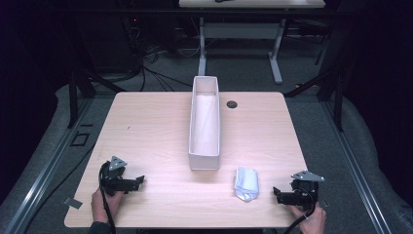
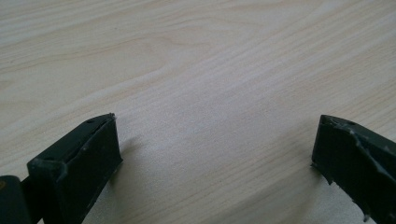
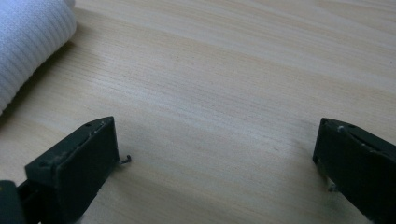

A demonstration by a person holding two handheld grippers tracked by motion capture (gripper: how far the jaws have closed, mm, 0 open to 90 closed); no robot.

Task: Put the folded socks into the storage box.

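White plastic forms the long, narrow open-topped bin [image 1: 204, 122] that I see standing lengthwise on the middle of the worktop, its far end just over the far edge and its near end well short of the near edge. Something pale lies inside it, but I cannot tell what. A folded white ribbed cloth [image 1: 246, 183] lies flat between the bin's near end and the near right corner, apart from the bin. In the right gripper view the same cloth [image 3: 28, 44] sits at the upper left, beyond the left jaw and not touching it.

A small dark round grommet [image 1: 232, 104] is set into the pale wood-grain worktop [image 1: 146, 126] near the far edge, just right of the bin. Around the table I see grey floor, dark cables and the white legs of another table [image 1: 238, 34] farther back.

My left gripper [image 1: 139, 181] rests low by the near left corner, held in the person's left hand [image 1: 102, 200], its jaws spread wide over bare wood and holding nothing. My right gripper [image 1: 275, 192] sits by the near right corner in the right hand [image 1: 309, 217], pointing toward the cloth, just beside it, jaws likewise spread and empty.
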